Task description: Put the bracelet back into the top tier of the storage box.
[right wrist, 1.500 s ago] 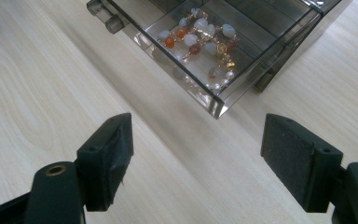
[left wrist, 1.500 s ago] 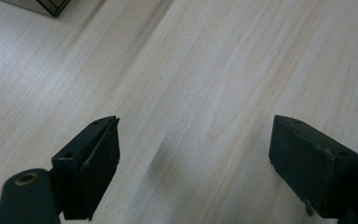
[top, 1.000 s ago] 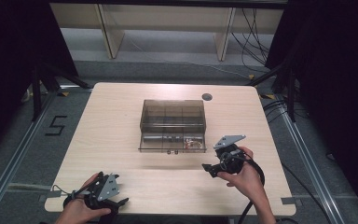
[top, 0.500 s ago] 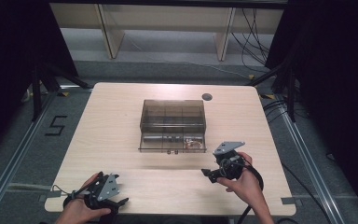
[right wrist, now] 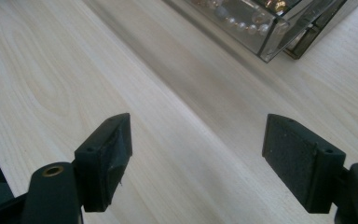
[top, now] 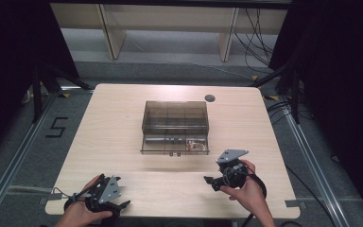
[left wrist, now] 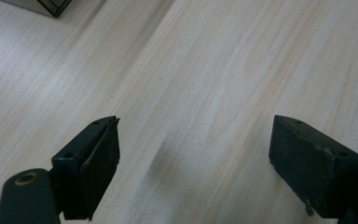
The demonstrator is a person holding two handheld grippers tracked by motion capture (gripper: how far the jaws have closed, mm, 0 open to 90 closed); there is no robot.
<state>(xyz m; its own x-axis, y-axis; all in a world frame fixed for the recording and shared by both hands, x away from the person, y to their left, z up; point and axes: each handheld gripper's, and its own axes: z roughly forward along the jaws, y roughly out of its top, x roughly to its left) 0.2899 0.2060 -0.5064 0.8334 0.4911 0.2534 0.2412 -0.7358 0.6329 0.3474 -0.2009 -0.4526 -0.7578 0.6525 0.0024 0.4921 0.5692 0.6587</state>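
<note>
At about seven o'clock on the table (top: 123,118), near the front edge, the left gripper (top: 105,197) sits low in the person's left hand (top: 78,213), apparently parked there out of the way of the work area. In the left gripper view its jaws stand spread wide over bare wood, holding and touching nothing.

At the table's centre sits the clear smoky box (top: 175,126), a compartmented organiser with its lid down; small beads or jewellery (right wrist: 242,21) show through its near right corner in the right gripper view. Its central spot puts it within reach of either hand.

At about five o'clock, the right gripper (top: 216,181) is held in the right hand (top: 246,189), just in front of the box's right corner but apart from it, likely for an approach toward the box. Its jaws are likewise spread wide, with nothing between them and only tabletop beneath.
</note>
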